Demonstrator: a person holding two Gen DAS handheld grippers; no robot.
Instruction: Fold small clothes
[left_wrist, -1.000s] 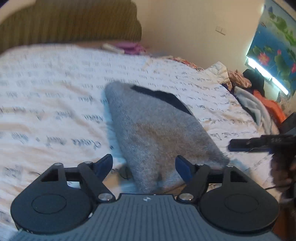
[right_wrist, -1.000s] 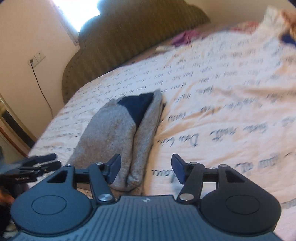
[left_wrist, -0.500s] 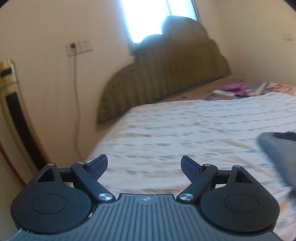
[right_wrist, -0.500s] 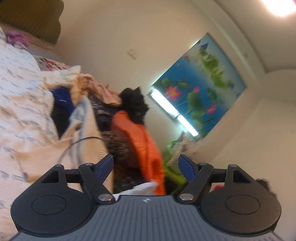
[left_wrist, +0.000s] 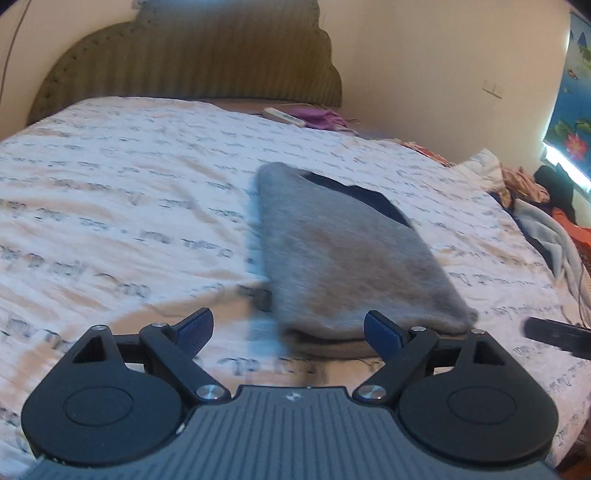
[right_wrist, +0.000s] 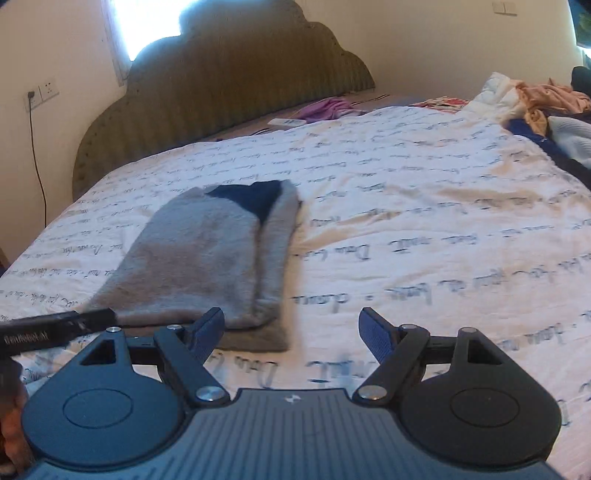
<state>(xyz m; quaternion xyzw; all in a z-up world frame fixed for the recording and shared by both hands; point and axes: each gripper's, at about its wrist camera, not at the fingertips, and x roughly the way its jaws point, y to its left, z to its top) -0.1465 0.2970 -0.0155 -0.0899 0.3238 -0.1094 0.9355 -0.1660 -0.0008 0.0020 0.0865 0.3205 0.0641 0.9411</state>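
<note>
Folded grey garment on bedsheet, left tool agape, right tool agape

The bed wears a white sheet printed with lines of dark handwriting. A folded grey garment with a navy patch at its far end lies flat at nine o'clock of the sheet's middle. At twelve o'clock a purple cloth and a small white object rest near the headboard. Loose clothes pile at two o'clock.
</note>
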